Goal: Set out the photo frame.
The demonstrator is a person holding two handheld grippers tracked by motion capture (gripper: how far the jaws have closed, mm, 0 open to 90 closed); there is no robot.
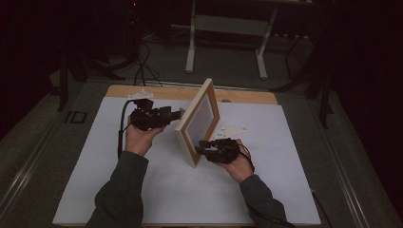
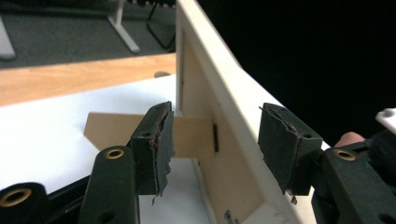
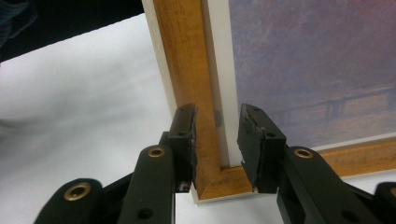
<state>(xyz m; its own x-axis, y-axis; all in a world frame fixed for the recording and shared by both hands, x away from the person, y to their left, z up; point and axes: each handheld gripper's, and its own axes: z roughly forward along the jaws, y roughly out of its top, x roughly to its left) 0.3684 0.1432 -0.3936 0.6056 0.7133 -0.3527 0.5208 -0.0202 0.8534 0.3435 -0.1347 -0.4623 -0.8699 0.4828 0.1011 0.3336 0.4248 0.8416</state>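
A wood picture frame point(image 1: 199, 121) stands upright and slanted on the white sheet. Its picture side faces right. In the left gripper view, the frame's back point(image 2: 224, 177) shows a brown cardboard prop leg point(image 2: 112, 130) folded out onto the sheet. My left gripper point(image 1: 178, 114) is behind the frame at mid height. Its jaws stand wide open point(image 2: 215, 144) on either side of the frame's edge, with the pads apart from it. My right gripper point(image 1: 200, 146) is at the near lower corner of the front. It is open point(image 3: 217, 140), with the corner's wood bar point(image 3: 187, 70) between the jaws.
The white sheet point(image 1: 142, 190) covers a wooden tabletop point(image 1: 166, 92) whose bare strip runs along the far edge. A small white plate or paper piece point(image 1: 230, 130) lies right of the frame. White desk legs point(image 1: 190, 42) stand on the dark floor beyond.
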